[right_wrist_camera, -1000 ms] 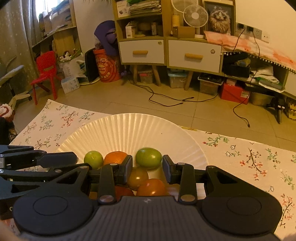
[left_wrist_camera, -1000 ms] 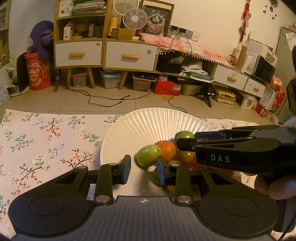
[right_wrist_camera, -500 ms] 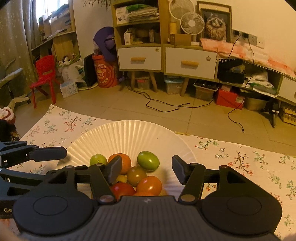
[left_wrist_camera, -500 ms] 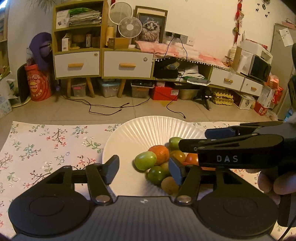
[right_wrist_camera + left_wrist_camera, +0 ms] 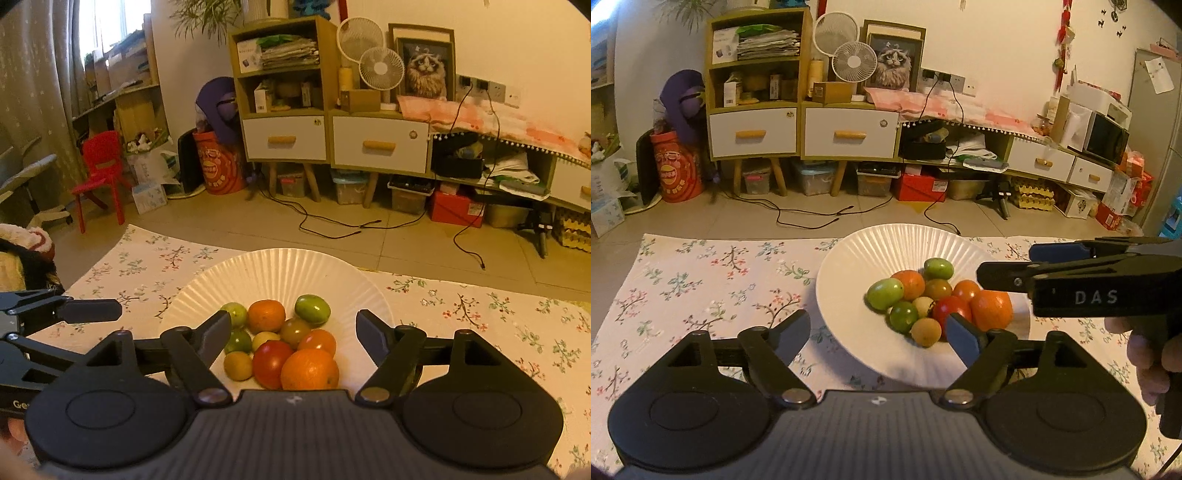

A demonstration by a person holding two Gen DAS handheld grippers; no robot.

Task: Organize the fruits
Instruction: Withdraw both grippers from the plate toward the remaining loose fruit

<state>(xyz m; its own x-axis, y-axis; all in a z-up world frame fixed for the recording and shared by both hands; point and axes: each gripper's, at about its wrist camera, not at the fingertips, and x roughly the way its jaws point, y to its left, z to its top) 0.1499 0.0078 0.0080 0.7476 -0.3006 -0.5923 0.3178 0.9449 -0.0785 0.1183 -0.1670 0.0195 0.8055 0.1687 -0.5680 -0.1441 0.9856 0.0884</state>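
Fruits (image 5: 925,297) piled in the middle of white ribbed plate (image 5: 849,266), centre of both views, plate on floral tablecloth (image 5: 713,280). In the pile: big orange (image 5: 991,309) at right in the left wrist view, red tomato (image 5: 951,310) touching it, green oval fruit (image 5: 885,293) on the left edge, another green one (image 5: 938,268) at the back, small yellowish round fruit (image 5: 926,332) nearest the camera. Left gripper (image 5: 877,336) fingers spread wide, nothing between them; its right finger tip sits in front of the red tomato and orange and hides part of them. Right gripper (image 5: 293,330) fingers also spread wide, nothing pinched, hanging over the near side of the pile; its left finger covers part of a green fruit (image 5: 238,340). In the left wrist view the right gripper comes in from the right edge, level with the plate's far rim, hand (image 5: 1152,360) on its handle at lower right. Behind, upper half of frame: yellow cabinet with white drawers (image 5: 801,129), two fans (image 5: 849,55), cat picture (image 5: 894,61), cables on the floor (image 5: 812,218). Red chair (image 5: 98,173) at left in the right wrist view.
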